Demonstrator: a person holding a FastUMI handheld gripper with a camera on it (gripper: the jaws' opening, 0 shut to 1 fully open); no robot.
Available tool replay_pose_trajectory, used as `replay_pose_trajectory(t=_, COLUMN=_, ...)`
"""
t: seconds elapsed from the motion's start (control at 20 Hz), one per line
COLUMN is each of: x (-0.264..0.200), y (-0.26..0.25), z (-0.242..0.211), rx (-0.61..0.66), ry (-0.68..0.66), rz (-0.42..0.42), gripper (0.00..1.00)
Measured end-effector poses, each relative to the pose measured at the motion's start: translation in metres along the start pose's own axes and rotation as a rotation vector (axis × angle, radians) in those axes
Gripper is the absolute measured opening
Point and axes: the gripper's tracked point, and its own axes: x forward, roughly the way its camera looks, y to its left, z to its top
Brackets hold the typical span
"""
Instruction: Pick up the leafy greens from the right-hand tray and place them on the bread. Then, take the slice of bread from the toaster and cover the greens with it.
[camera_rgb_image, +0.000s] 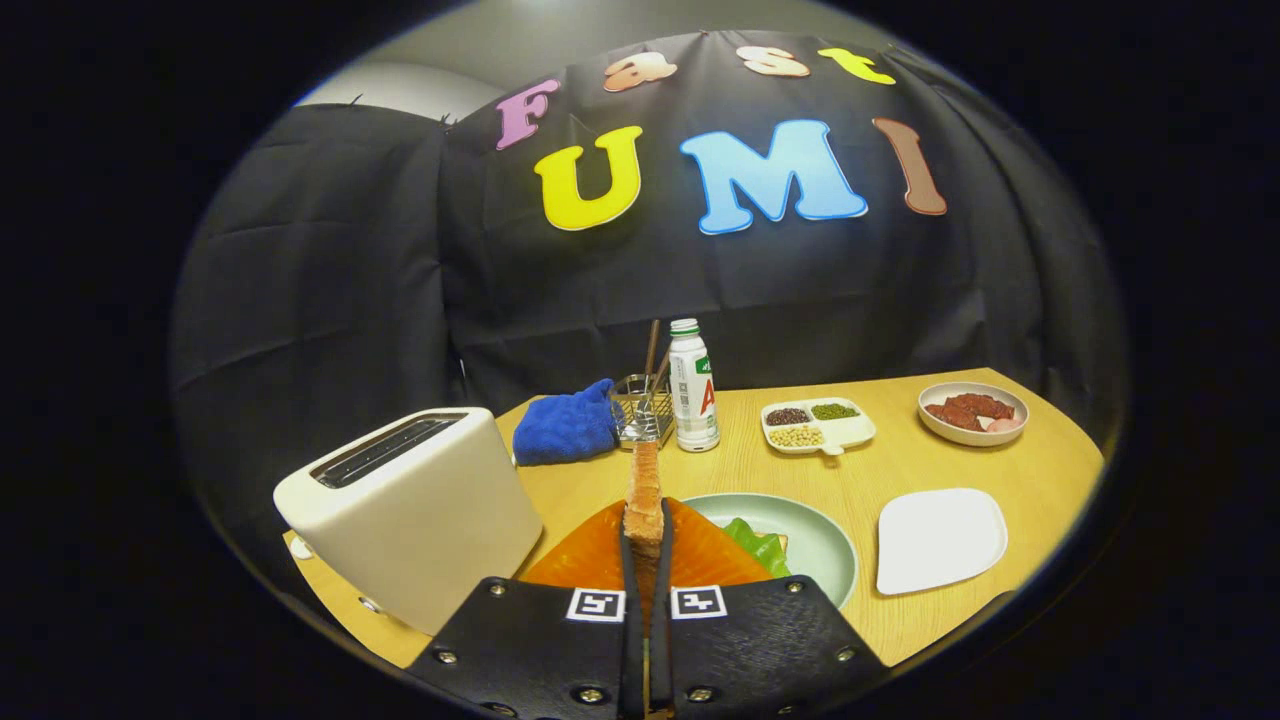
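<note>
Wooden table (900, 465): bearing everything listed. White toaster (415, 515): standing left of the fingers. Orange mat (590, 555): lying under the gripper. Pale green plate (815, 535): carrying leafy greens (755, 545), lying just right of the fingers. Gripper (645, 560): pinching a bread slice (643, 495) edge-on between both fingers, holding it upright above the mat.

The toaster (415, 510) is cream, the cloth (565, 425) is blue, the plate (815, 540) is pale green (greens (757, 545) on it), the bread (644, 495) is brown, the table (1000, 465) is yellow wood.
</note>
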Motion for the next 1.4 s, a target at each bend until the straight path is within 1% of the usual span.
replay_pose_trajectory(t=0.1, x=0.0, y=-0.002, z=-0.001, rx=0.014, ry=-0.005, rz=0.009, gripper=0.03)
replay_pose_trajectory(t=0.25, x=0.002, y=-0.012, z=-0.004, rx=-0.032, ry=-0.003, rz=-0.023, gripper=0.03)
replay_pose_trajectory(t=0.35, x=0.001, y=-0.02, z=-0.005, rx=-0.065, ry=-0.006, rz=-0.049, gripper=0.08)
replay_pose_trajectory(t=0.4, x=0.001, y=-0.021, z=-0.006, rx=-0.078, ry=-0.008, rz=-0.055, gripper=0.08)
replay_pose_trajectory(t=0.5, x=0.0, y=-0.027, z=-0.009, rx=-0.107, ry=-0.003, rz=-0.074, gripper=0.14)
replay_pose_trajectory(t=0.55, x=0.001, y=-0.029, z=-0.011, rx=-0.123, ry=-0.003, rz=-0.078, gripper=0.15)
replay_pose_trajectory(t=0.6, x=0.002, y=-0.031, z=-0.011, rx=-0.134, ry=-0.004, rz=-0.083, gripper=0.2)
replay_pose_trajectory(t=0.65, x=-0.002, y=-0.033, z=-0.011, rx=-0.143, ry=-0.007, rz=-0.087, gripper=0.21)
replay_pose_trajectory(t=0.7, x=0.0, y=-0.036, z=-0.013, rx=-0.152, ry=-0.006, rz=-0.095, gripper=0.26)
replay_pose_trajectory(t=0.75, x=0.001, y=-0.039, z=-0.015, rx=-0.161, ry=-0.003, rz=-0.103, gripper=0.26)
replay_pose_trajectory(t=0.8, x=0.001, y=-0.041, z=-0.015, rx=-0.166, ry=0.001, rz=-0.108, gripper=0.29)
replay_pose_trajectory(t=0.85, x=0.003, y=-0.043, z=-0.017, rx=-0.17, ry=0.003, rz=-0.112, gripper=0.3)
replay_pose_trajectory(t=0.95, x=0.004, y=-0.05, z=-0.018, rx=-0.183, ry=0.007, rz=-0.128, gripper=0.35)
replay_pose_trajectory(t=1.15, x=0.008, y=-0.053, z=-0.019, rx=-0.191, ry=-0.007, rz=-0.107, gripper=0.36)
replay_pose_trajectory(t=1.25, x=0.009, y=-0.056, z=-0.021, rx=-0.217, ry=-0.002, rz=-0.115, gripper=0.37)
replay_pose_trajectory(t=1.3, x=0.008, y=-0.061, z=-0.022, rx=-0.23, ry=0.0, rz=-0.133, gripper=0.39)
replay_pose_trajectory(t=1.35, x=0.008, y=-0.063, z=-0.022, rx=-0.238, ry=0.003, rz=-0.142, gripper=0.4)
replay_pose_trajectory(t=1.4, x=0.008, y=-0.066, z=-0.021, rx=-0.239, ry=0.004, rz=-0.154, gripper=0.46)
